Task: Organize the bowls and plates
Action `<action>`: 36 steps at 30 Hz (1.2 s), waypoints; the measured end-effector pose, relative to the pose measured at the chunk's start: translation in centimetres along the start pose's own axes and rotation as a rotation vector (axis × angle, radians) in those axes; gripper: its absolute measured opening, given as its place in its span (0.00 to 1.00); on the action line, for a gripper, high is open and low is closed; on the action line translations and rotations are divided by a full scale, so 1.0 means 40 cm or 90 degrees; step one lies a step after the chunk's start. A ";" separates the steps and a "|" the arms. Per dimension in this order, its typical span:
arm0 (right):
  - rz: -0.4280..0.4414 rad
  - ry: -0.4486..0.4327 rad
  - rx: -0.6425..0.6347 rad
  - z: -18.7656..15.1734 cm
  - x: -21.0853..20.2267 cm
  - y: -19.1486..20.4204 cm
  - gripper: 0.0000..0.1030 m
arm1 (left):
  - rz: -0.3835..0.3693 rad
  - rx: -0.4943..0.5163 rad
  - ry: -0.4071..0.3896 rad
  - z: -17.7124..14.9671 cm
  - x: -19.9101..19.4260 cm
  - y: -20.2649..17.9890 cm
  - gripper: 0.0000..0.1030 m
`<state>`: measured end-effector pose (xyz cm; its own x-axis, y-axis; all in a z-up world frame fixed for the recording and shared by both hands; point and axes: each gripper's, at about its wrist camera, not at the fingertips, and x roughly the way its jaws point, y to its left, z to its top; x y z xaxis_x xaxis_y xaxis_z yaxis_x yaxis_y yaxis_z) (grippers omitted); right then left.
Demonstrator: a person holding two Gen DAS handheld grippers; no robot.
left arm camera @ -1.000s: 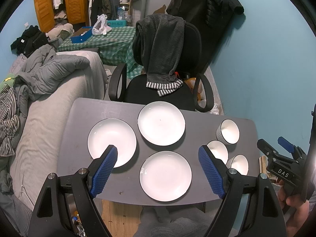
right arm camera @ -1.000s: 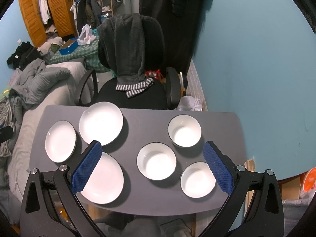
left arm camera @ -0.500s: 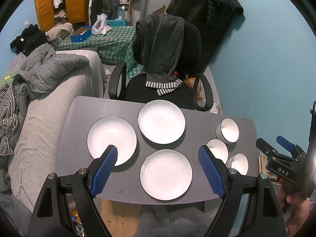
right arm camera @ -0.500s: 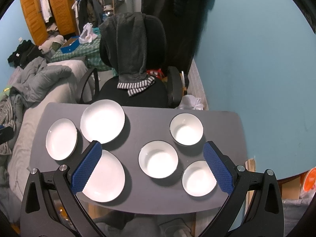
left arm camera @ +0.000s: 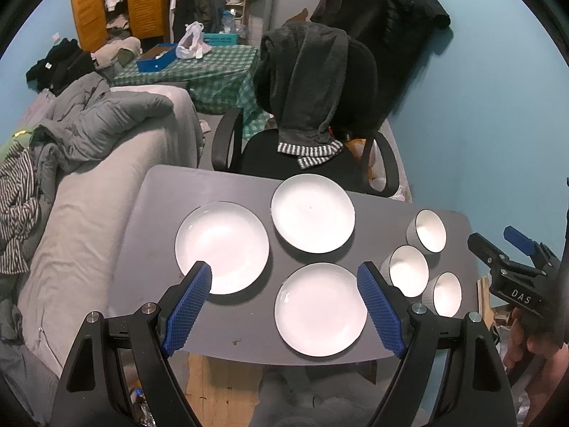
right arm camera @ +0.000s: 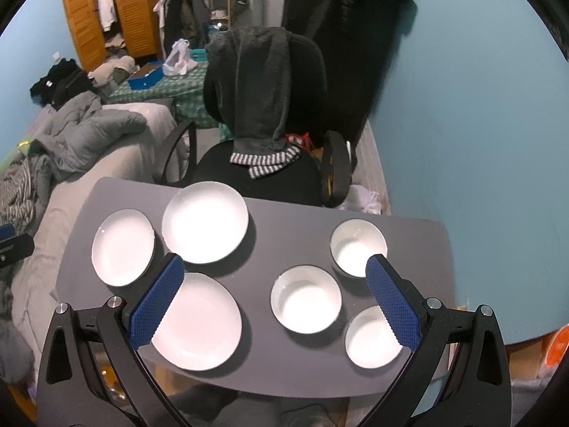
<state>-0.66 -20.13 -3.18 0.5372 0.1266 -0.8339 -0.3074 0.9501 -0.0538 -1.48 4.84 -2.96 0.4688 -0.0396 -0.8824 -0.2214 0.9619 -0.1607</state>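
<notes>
White glazed ceramic: three plates, near one (left arm camera: 321, 309), left (left arm camera: 222, 247), far (left arm camera: 313, 212), spread on left of grey table (left arm camera: 153, 206); three bowls, middle one (right arm camera: 306, 299), clustered right. None stacked. Left gripper (left arm camera: 284, 315) and right gripper (right arm camera: 274, 302) both hover above, jaws spread wide, holding nothing. Probably stiff, slick, breakable, fairly heavy; pinch plates at raised rim edge, bowls across the wall.
</notes>
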 end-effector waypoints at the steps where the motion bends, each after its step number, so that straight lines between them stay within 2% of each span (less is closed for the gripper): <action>1: 0.003 0.002 -0.004 0.001 0.004 0.004 0.98 | -0.001 -0.004 0.001 -0.004 0.002 0.010 0.83; 17: 0.072 0.014 -0.015 -0.003 0.102 0.094 0.98 | 0.000 -0.004 0.012 -0.059 0.082 0.123 0.83; 27: 0.058 0.034 -0.036 -0.042 0.180 0.125 0.98 | -0.017 -0.014 0.043 -0.110 0.164 0.156 0.83; 36: 0.070 0.084 -0.025 -0.104 0.261 0.118 0.98 | -0.023 -0.022 0.043 -0.177 0.251 0.177 0.83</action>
<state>0.23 -15.51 -14.41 0.3914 0.1889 -0.9006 -0.3906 0.9203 0.0232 -4.39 9.33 -16.07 0.4185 -0.0933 -0.9034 -0.2347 0.9498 -0.2068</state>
